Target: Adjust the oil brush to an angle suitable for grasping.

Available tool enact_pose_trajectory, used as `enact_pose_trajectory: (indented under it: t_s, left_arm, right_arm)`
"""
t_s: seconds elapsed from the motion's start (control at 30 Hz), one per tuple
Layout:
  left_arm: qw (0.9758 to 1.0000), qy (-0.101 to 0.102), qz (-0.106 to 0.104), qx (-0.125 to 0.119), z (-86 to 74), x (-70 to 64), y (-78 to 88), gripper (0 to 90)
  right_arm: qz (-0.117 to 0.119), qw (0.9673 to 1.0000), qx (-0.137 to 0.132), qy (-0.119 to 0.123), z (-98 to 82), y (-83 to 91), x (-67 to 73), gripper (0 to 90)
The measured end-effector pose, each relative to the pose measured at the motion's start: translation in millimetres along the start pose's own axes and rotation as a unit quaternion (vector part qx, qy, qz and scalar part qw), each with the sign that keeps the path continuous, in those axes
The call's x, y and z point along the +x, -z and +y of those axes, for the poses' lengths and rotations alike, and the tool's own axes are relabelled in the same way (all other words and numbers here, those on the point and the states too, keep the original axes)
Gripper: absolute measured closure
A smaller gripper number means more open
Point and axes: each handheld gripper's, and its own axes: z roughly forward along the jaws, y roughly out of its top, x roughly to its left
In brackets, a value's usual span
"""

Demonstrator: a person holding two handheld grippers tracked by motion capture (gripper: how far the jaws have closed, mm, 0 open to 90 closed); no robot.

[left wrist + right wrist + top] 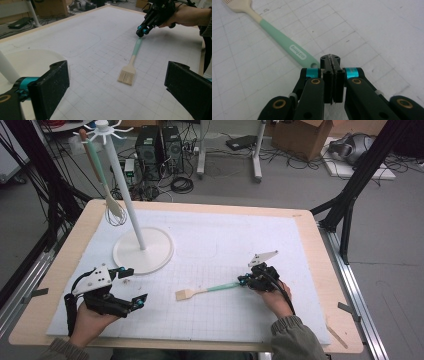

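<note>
Brush [128,74]: mint handle, cream comb-like head

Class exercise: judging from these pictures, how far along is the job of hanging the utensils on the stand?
Done: a wire whisk hangs on the white hook stand. In hand: the right gripper, shut, sits at the green-handled beige brush's handle end, the brush flat on the mat. Left: hanging it. The left gripper is open.

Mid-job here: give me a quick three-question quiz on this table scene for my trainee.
1. True or false: the jaws of the left gripper stand open.
2. In the high view, which way does the bristle end of the brush point? A) left B) right C) toward the person
3. Fill in: the whisk hangs from the white ____.
Key: 1 true; 2 A; 3 stand.
</note>
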Motion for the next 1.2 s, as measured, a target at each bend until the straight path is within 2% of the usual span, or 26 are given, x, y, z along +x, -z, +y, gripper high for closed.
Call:
enact_pose_trajectory:
  t_s: [0.17,0.4,0.57,1.2]
  left_arm:
    - [1.0,-0.001,-0.002,-0.002,0.1,-0.2,0.3,6.3]
    - [1.0,-0.002,-0.005,0.002,0.3,-1.3,-1.4,6.3]
    - [0.9999,-0.003,-0.009,0.004,0.4,-1.8,-3.5,6.3]
    - [0.9996,-0.014,-0.02,0.013,1.0,-3.9,-11.7,7.3]
  right_arm:
    - [0.001,1.0,0.002,-0.005,0.8,-3.0,1.6,89.9]
    - [0.009,0.9994,-0.017,-0.029,-2.8,-4.5,2.5,89.9]
    - [0.013,0.9991,-0.022,-0.032,-2.0,-7.1,6.1,89.9]
    - [0.052,0.9981,-0.031,-0.013,16.6,-29.0,30.5,89.9]
